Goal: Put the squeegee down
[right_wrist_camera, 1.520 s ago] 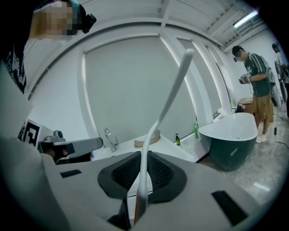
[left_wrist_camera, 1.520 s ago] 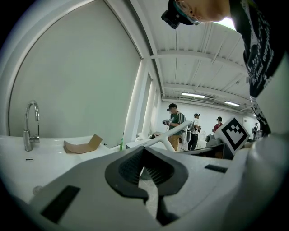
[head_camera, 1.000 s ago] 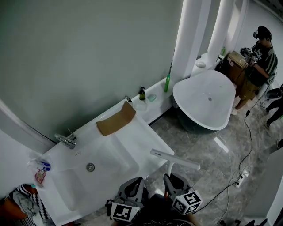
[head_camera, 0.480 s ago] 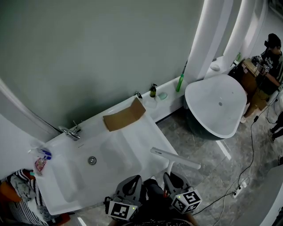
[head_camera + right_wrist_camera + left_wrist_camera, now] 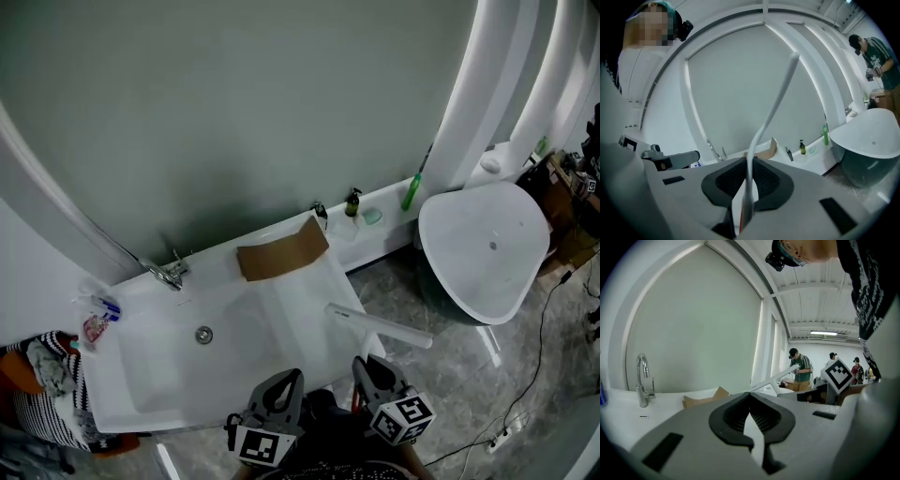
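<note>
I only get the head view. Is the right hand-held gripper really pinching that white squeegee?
Observer: Yes. The right gripper view shows the right hand-held gripper shut on the squeegee, gripping its thin handle.
Operator: Is the other one holding something?
Observer: No. The left hand-held gripper has its jaws together with nothing between them.
Operator: Is anybody else in the room?
Observer: The left gripper view shows three people standing in the background.

Bathroom set: white sink (image 5: 155, 370), faucet (image 5: 169, 274), freestanding tub (image 5: 487, 248), soap bottle (image 5: 352, 202)
</note>
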The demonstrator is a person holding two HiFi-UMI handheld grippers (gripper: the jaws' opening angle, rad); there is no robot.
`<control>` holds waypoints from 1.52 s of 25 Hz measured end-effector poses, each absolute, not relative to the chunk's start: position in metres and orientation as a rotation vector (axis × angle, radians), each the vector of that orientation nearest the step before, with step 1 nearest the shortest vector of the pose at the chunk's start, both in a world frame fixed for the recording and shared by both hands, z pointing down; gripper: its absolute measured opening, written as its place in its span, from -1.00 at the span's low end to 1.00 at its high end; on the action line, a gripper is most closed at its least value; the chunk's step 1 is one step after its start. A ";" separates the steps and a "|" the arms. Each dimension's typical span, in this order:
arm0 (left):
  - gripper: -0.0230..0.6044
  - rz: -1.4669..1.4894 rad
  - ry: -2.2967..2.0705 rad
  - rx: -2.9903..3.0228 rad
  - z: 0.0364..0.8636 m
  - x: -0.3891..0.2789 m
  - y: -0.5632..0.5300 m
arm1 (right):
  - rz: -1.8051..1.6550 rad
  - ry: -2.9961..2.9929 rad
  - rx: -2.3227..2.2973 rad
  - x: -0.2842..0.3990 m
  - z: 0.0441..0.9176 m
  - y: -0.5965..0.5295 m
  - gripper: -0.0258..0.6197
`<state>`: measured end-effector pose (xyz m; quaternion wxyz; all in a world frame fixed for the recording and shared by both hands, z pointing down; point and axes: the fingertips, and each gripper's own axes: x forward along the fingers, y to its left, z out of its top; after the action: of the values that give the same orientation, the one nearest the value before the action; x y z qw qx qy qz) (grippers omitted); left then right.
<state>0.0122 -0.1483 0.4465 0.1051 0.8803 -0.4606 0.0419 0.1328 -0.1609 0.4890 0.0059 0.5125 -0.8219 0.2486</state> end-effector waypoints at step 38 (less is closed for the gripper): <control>-0.91 0.018 -1.706 2.398 0.444 -0.002 -0.197 | 1.506 -2.522 1.068 0.063 0.618 -0.330 -0.75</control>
<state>-0.0021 -0.1968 0.4441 0.0990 0.8108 -0.5768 0.0062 0.0634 -0.3297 0.6176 0.0081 0.3417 -0.8069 0.4818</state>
